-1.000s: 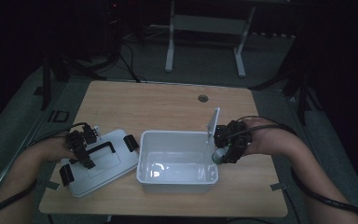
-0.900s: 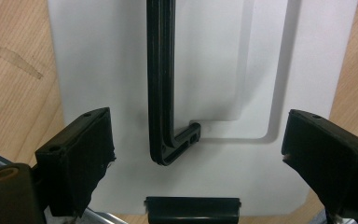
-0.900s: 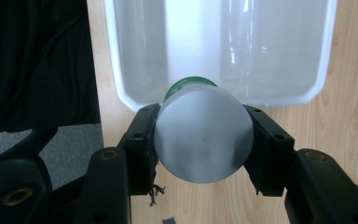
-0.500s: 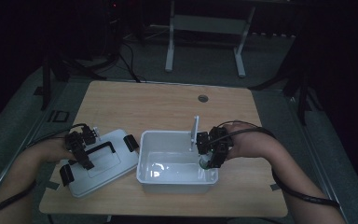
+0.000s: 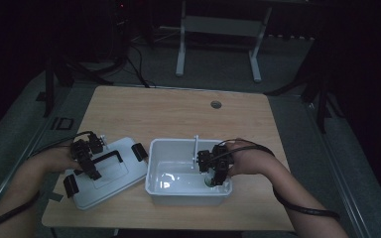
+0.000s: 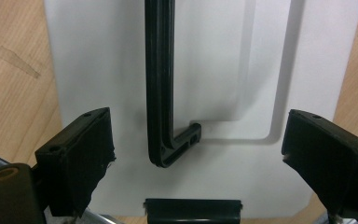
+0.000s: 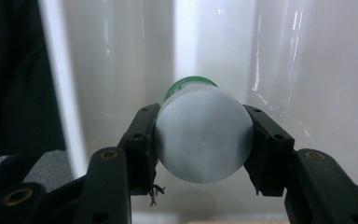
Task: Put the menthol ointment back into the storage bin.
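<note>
Two tools are being worked at a white bin [image 5: 154,163], which is sitting near the front edge of the tabletop [image 5: 178,114].

The right tool [image 5: 215,179] is being held inside the bin, at its right end, pointing down toward the bin's floor. Its jaws are being pressed onto a small bottle [image 7: 204,140]; in the right tool view the bottle's round white base is being pinched from both sides between the pads, and a green part [image 7: 186,86] of the bottle is showing beyond the base, toward the bin's glossy wall [image 7: 307,70]. A thin white upright piece [image 5: 196,148] is standing at the bin's far wall, just beside the right hand [image 5: 243,158]; what it is cannot be told.

Just left of the bin, its white lid [image 5: 124,183] is lying flat on the tabletop, with black latches [image 5: 139,151] at its ends and a black handle [image 5: 110,156] across its top. The left tool [image 5: 90,170] is being held over the lid, and its jaws are being kept spread wide. In the left tool view the handle [image 6: 161,93] is lying between the spread jaws, touched by neither pad, and nothing is being pinched. One latch [image 6: 192,207] is showing at the lid's near edge.
</note>
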Demonstrator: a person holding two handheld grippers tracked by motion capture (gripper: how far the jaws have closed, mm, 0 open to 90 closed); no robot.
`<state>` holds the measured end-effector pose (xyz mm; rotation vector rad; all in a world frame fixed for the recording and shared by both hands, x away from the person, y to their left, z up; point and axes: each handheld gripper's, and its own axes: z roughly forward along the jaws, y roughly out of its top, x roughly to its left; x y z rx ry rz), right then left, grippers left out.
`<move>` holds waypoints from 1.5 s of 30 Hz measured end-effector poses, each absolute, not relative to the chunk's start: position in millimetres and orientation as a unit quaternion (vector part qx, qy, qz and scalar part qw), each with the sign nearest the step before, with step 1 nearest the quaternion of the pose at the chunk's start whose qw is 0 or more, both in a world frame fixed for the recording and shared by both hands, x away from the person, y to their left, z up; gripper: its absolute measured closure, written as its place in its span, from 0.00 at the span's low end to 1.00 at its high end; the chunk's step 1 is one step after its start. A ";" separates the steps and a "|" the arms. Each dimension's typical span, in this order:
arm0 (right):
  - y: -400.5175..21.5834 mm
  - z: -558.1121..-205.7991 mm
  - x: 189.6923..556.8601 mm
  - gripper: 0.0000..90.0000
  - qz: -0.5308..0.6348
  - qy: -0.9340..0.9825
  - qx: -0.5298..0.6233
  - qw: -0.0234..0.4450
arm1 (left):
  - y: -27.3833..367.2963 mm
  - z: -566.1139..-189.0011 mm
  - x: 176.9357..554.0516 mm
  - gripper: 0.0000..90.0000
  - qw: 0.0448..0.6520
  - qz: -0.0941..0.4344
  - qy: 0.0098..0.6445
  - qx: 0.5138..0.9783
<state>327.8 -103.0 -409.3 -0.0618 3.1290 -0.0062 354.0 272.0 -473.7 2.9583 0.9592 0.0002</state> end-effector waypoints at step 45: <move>-72.7 -484.0 334.1 0.51 -0.076 0.997 0.003 -0.001 | 274.6 -475.3 353.6 0.10 0.021 0.000 0.311 0.950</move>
